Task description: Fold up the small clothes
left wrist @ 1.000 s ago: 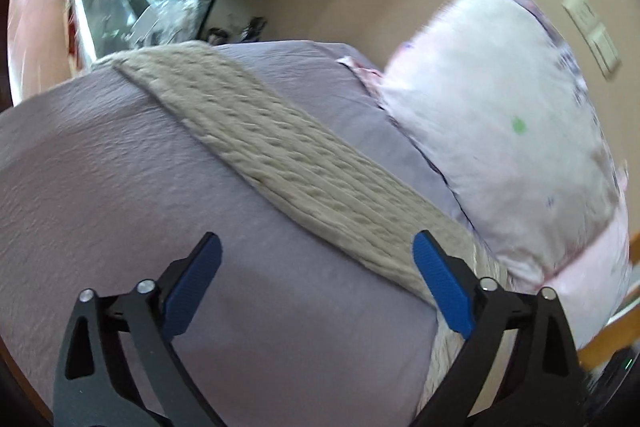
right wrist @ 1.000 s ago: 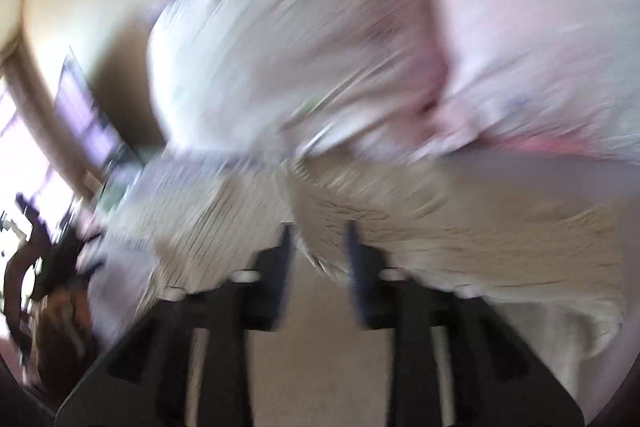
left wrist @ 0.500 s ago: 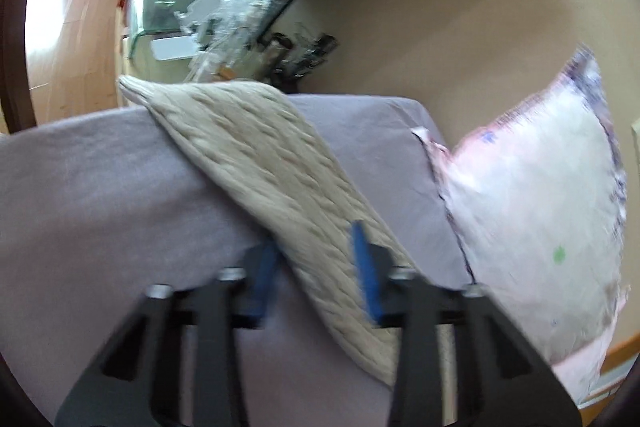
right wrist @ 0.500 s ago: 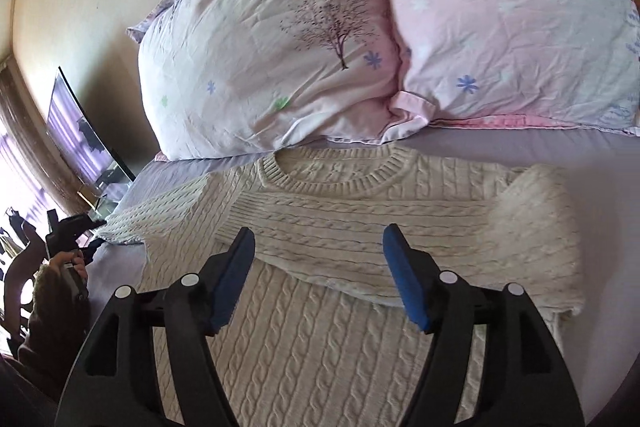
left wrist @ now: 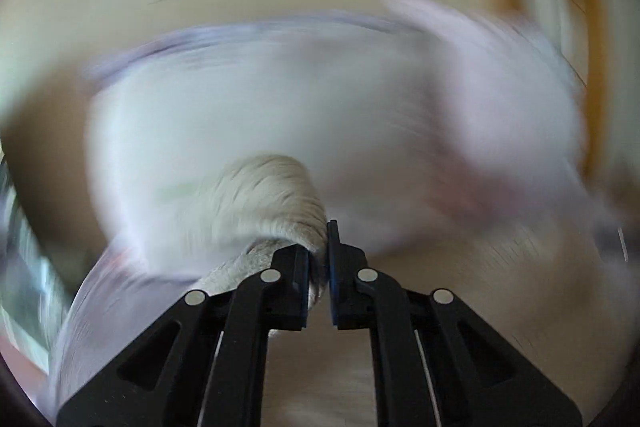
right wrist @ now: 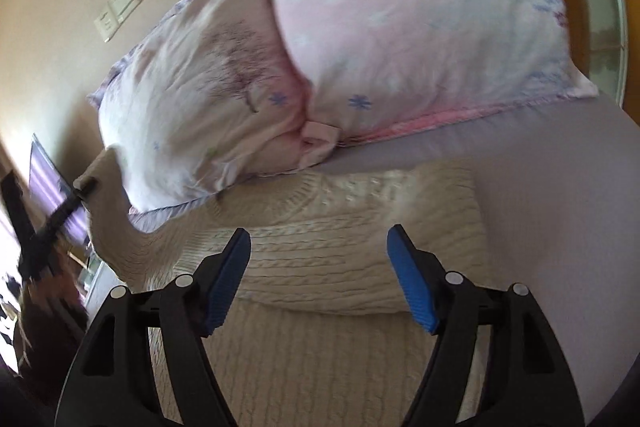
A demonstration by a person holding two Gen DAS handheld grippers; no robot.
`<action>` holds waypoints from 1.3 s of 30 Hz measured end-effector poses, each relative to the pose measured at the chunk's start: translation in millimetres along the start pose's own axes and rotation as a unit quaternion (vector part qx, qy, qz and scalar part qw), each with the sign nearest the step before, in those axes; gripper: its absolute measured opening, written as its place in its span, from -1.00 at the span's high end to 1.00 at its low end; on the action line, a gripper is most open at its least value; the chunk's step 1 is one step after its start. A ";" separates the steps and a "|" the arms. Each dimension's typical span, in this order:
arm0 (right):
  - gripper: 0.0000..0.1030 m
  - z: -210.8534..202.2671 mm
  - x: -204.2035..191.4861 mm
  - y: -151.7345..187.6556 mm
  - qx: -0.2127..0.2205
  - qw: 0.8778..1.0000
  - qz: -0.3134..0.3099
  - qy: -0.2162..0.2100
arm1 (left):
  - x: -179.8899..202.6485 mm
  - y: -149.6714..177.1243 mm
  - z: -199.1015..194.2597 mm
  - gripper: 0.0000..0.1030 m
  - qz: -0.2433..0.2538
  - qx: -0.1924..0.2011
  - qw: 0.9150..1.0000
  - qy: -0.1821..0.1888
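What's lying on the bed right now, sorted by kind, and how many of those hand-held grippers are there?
Pillows: 2, a tree-print pillow and a pink pillow.
Sweaters: 1, the cream sweater, its sleeve pinched in the left hand-held gripper.
Hand-held grippers: 2, counting the open right hand-held gripper.
Total: 5.

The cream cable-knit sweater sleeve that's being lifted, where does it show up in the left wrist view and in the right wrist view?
Left wrist: the cream cable-knit sweater sleeve bunches at centre, pinched in the left gripper.
Right wrist: it rises at far left, its cuff held by that gripper.
Shared landmark: the pale pink floral pillows.
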State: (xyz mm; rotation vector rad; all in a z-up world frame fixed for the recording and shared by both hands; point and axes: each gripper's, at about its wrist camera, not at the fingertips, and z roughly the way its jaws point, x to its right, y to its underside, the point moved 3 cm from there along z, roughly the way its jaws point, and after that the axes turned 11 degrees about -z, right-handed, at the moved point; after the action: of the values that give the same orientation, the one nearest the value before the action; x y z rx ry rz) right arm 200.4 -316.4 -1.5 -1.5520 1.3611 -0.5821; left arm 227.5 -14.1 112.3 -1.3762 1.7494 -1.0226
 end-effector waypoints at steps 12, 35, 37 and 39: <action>-0.14 18.0 32.5 14.7 -0.049 0.997 0.058 -0.014 | 19.1 80.4 -17.5 0.35 0.044 -0.110 0.993 0.017; 0.23 -12.9 39.7 48.0 -0.086 0.995 0.044 0.021 | -115.0 183.8 -124.1 -0.19 -0.269 -0.210 0.935 0.098; 0.02 -37.9 40.0 62.0 -0.083 0.996 0.044 0.013 | -111.8 193.6 -132.1 -0.19 -0.275 -0.220 0.929 0.111; 0.02 -58.2 42.0 80.4 -0.092 0.995 0.041 0.020 | -108.4 202.6 -138.8 -0.19 -0.277 -0.227 0.926 0.118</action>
State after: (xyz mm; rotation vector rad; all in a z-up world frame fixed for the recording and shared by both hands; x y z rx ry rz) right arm 124.2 -369.3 -56.5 -1.6292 1.5365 -0.4494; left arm 39.6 142.2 1.3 -2.2114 1.8927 -1.1504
